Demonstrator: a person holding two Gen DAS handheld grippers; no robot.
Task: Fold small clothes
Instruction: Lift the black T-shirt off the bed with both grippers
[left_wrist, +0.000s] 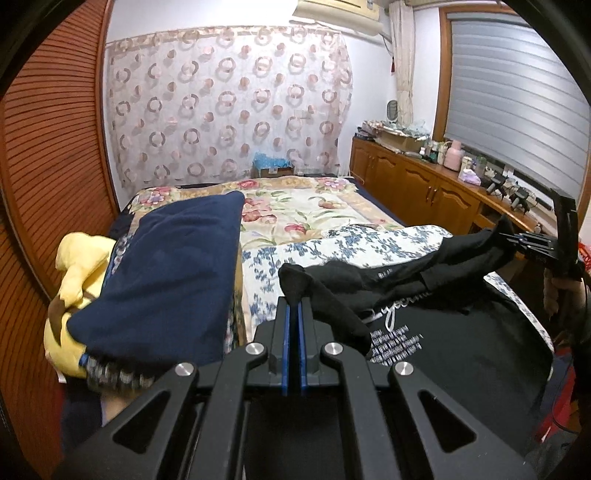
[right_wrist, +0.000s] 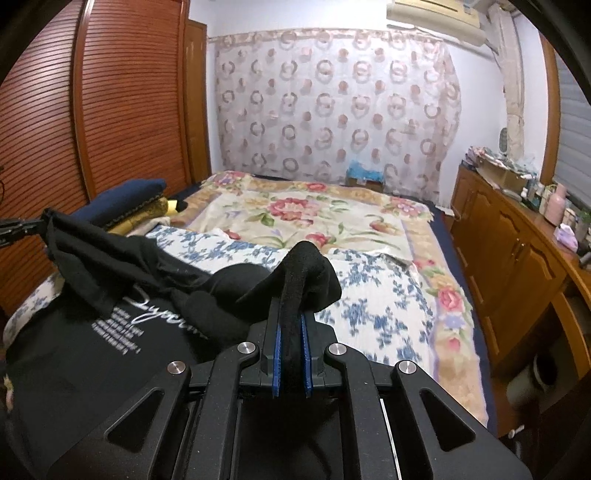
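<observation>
A: Start with the left hand-held gripper (left_wrist: 293, 310). What are its jaws doing?

B: Pressed together on a corner of the black garment (left_wrist: 402, 291). A small peak of black cloth sticks up just beyond the blue pads (left_wrist: 285, 343).

A: And the right hand-held gripper (right_wrist: 291, 314)?

B: Also pinching the same black garment (right_wrist: 155, 295). A thicker fold of cloth runs down between its pads, so the jaws stand slightly apart around it. In the left wrist view that gripper shows at the far right edge, gripping the other end of the cloth.

A: So where is the garment?

B: Stretched between the two grippers, lifted at both ends and sagging in the middle. Its lower part, with white lettering (left_wrist: 397, 334), lies on the near end of the bed (right_wrist: 424, 229).

A: What is under it?

B: A blue-and-white flowered sheet (right_wrist: 373, 302), and beyond that a cream bedspread (right_wrist: 303, 218) with red flowers.

A: Anything beside it?

B: A navy blanket (left_wrist: 166, 280) lies folded on the left of the bed, over a yellow plush toy (left_wrist: 79, 266). Wooden louvred doors (right_wrist: 122, 92) stand behind those, a patterned curtain (left_wrist: 229, 99) hangs at the head of the bed, and a cluttered wooden cabinet (left_wrist: 424, 181) runs along the right under a window blind (left_wrist: 517, 85).
</observation>
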